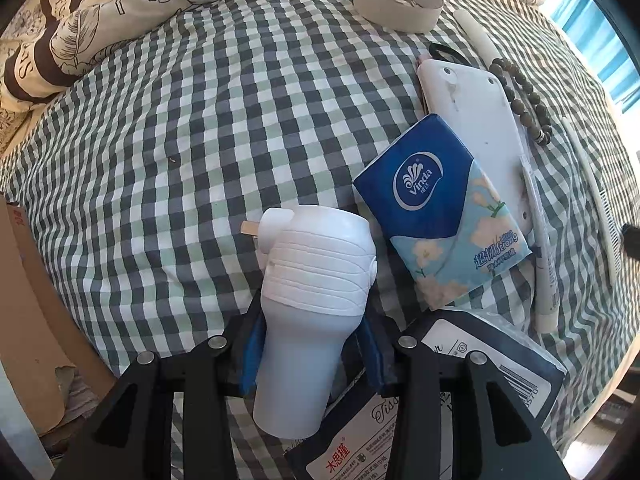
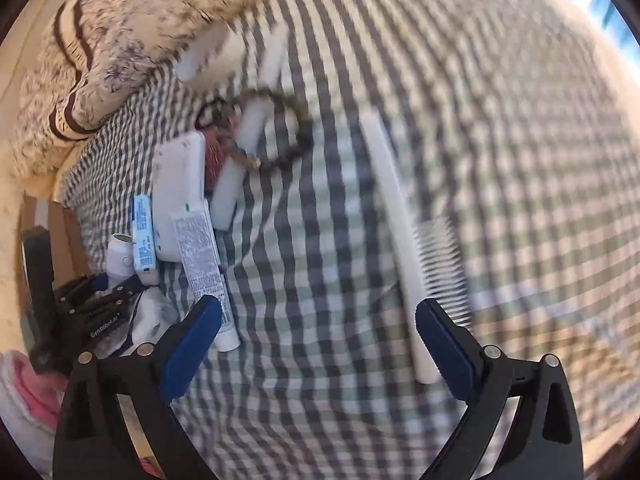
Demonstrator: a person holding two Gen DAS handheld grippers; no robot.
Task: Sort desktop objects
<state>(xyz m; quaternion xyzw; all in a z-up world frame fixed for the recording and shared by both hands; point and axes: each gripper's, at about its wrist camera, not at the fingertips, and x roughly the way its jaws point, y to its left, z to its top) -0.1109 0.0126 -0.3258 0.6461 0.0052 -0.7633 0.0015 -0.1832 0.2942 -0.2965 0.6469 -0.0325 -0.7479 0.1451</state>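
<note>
My left gripper [image 1: 312, 336] is shut on a white plug-in device [image 1: 316, 264], its blue pads clamping the narrow lower body, the plug prong pointing away over the checked cloth [image 1: 180, 140]. To its right lie a blue tissue pack [image 1: 440, 208], a white phone [image 1: 476, 120], a bead bracelet [image 1: 520, 96] and a white tube [image 1: 540, 240]. The right wrist view is motion-blurred. There my right gripper [image 2: 318, 340] is open above the cloth, nothing between its fingers. A white comb [image 2: 404, 240] lies just inside its right finger [image 2: 444, 348], and the tube [image 2: 204, 264] by its left finger.
A white ring-shaped roll [image 1: 396, 0] sits at the far edge near a floral quilt [image 1: 100, 8]. A dark tissue packet [image 1: 500, 372] lies under my left gripper's right side. A cardboard box [image 1: 28, 280] borders the left. A pink and white cloth [image 2: 20, 392] is at the lower left.
</note>
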